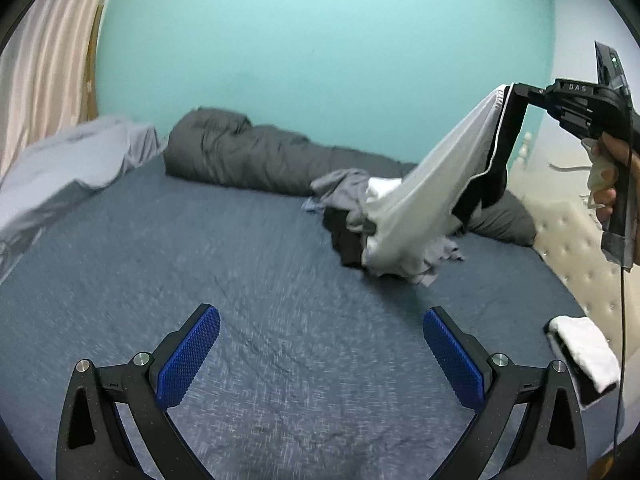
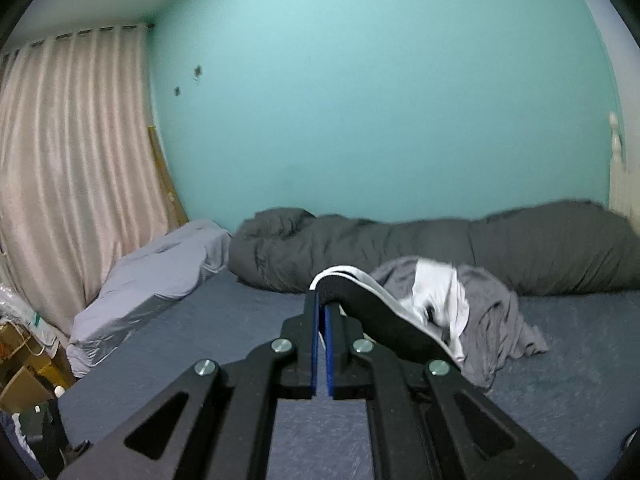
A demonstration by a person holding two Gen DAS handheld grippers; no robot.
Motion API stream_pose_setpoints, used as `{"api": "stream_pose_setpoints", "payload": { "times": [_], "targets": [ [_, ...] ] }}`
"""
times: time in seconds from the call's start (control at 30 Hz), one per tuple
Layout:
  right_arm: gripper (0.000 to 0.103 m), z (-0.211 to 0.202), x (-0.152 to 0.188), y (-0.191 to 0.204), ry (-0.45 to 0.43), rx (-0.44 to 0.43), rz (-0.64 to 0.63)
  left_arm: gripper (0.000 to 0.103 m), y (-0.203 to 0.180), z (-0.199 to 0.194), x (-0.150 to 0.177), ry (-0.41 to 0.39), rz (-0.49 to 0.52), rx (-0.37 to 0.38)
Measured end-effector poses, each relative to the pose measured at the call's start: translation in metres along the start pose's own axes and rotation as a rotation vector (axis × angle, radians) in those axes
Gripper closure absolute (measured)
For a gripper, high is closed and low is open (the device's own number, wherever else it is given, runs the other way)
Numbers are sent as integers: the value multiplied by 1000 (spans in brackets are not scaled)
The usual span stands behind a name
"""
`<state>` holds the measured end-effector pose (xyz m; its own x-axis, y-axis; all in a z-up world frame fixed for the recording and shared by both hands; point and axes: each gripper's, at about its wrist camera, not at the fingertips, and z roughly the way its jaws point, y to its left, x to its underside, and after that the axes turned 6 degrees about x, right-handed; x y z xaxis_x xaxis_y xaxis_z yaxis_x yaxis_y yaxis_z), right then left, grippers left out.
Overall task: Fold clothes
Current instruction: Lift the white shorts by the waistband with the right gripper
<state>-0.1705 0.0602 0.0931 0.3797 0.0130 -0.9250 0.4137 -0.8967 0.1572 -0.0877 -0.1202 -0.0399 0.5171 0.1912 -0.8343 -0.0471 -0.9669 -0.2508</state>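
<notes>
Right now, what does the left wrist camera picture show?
The right gripper lifts a white and black garment from a pile of crumpled clothes on a blue bed sheet; the open left gripper waits below.

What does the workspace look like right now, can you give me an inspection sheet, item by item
Surface: blue bedsheet, bare in the middle.
Job's things: white and black garment lifted from the clothes pile; folded white item at the bed's right edge.
Clutter: rolled grey duvet; pale sheet bundle.
Grippers: left tongs open, empty; right tongs shut on the garment's edge.
Cables: black cable hanging from the right tool.
Surroundings: teal wall, pink curtain, tufted headboard.
</notes>
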Motion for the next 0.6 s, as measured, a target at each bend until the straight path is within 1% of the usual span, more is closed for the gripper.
{"api": "stream_pose_setpoints", "payload": {
  "times": [0.13,0.4,0.6],
  "targets": [
    [101,-53,-24,23,-19,-2,-20,0,-13,-38,-9,-13,14,41],
    [101,-145,-53,58,-61,-17,-49,0,-35,-102,-27,-71,45,59],
    [101,-186,-62,70,-70,-26,-62,0,-52,-130,-36,-88,69,82]
  ]
}}
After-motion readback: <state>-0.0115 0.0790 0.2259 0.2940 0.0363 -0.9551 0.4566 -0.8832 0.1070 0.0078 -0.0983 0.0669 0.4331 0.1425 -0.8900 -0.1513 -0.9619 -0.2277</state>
